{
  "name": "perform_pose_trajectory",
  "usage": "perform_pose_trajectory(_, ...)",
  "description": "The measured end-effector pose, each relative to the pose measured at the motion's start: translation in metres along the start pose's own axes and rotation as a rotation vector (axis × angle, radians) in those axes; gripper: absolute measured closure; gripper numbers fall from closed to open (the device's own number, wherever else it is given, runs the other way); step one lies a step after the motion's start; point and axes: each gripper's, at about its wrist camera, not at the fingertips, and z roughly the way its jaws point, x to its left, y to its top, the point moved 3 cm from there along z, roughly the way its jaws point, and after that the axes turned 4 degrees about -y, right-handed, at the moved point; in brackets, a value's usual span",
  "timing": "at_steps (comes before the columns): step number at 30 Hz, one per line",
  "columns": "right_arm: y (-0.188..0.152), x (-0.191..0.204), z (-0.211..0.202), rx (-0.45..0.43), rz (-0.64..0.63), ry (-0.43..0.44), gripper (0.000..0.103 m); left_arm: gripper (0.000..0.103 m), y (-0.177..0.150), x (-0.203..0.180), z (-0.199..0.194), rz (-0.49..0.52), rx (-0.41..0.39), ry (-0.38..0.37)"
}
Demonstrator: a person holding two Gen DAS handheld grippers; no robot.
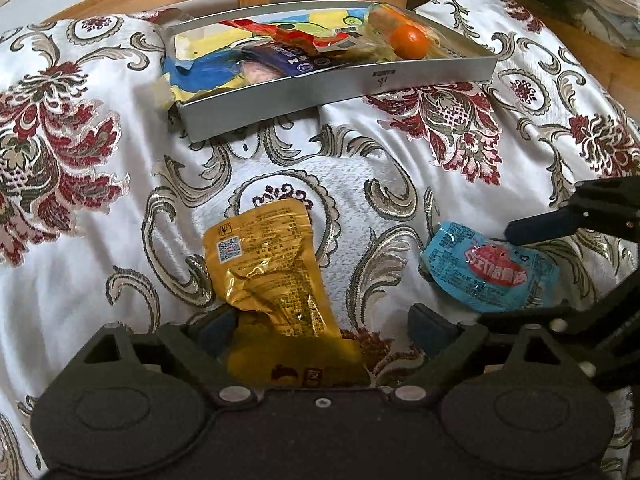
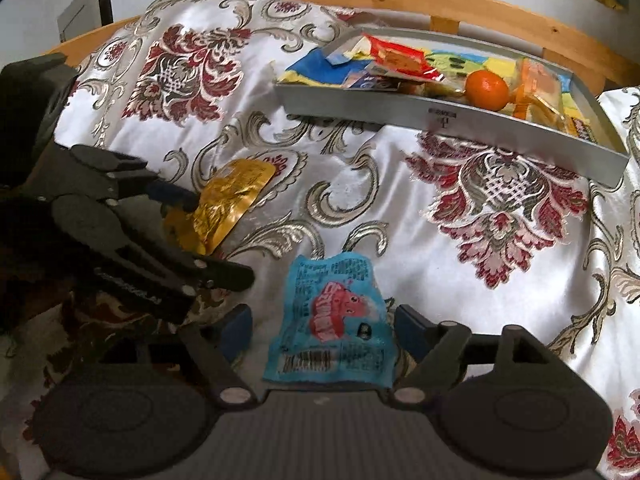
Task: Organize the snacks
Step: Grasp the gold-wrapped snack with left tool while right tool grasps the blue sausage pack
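A yellow foil snack packet [image 1: 264,272] lies on the patterned bedspread, its near end between the wide-apart fingers of my left gripper [image 1: 322,330], which is open. A blue snack packet [image 2: 336,320] with a red cartoon lies flat between the blue pads of my right gripper [image 2: 324,328], also open. In the right wrist view my left gripper [image 2: 214,236] straddles the yellow packet [image 2: 228,204] at the left. The blue packet [image 1: 492,268] shows at the right of the left wrist view, with a right-gripper finger [image 1: 536,229] over it.
A shallow grey tray [image 1: 340,84] sits at the back of the bed, holding several snack packets and an orange fruit [image 1: 409,41]. The same tray [image 2: 440,116] appears far right in the right wrist view. A wooden bed frame [image 2: 460,0] runs behind it.
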Motion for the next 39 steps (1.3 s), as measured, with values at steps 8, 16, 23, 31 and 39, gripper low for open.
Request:
perform_pose_trajectory(8,-0.005,0.000,0.008,0.056,0.045,-0.004,0.034,0.011,-0.001,-0.001,0.004,0.067,-0.019,0.037)
perform_pose_trajectory(16,-0.008,0.007,0.013,0.021,0.018,-0.028,0.036,0.034,0.004,0.006,0.002,0.062,-0.046,0.057)
perform_pose_trajectory(23,-0.008,0.018,0.010,-0.017,-0.051,-0.060,0.038,0.052,0.008,0.006,-0.001,0.022,-0.049,0.031)
perform_pose_trajectory(31,-0.008,0.031,0.010,-0.071,-0.165,-0.116,0.038,0.054,0.008,0.005,-0.003,0.027,-0.064,0.035)
perform_pose_trajectory(39,-0.012,0.050,0.012,-0.150,-0.369,-0.243,0.038,0.054,0.008,0.006,-0.005,0.003,-0.069,0.024)
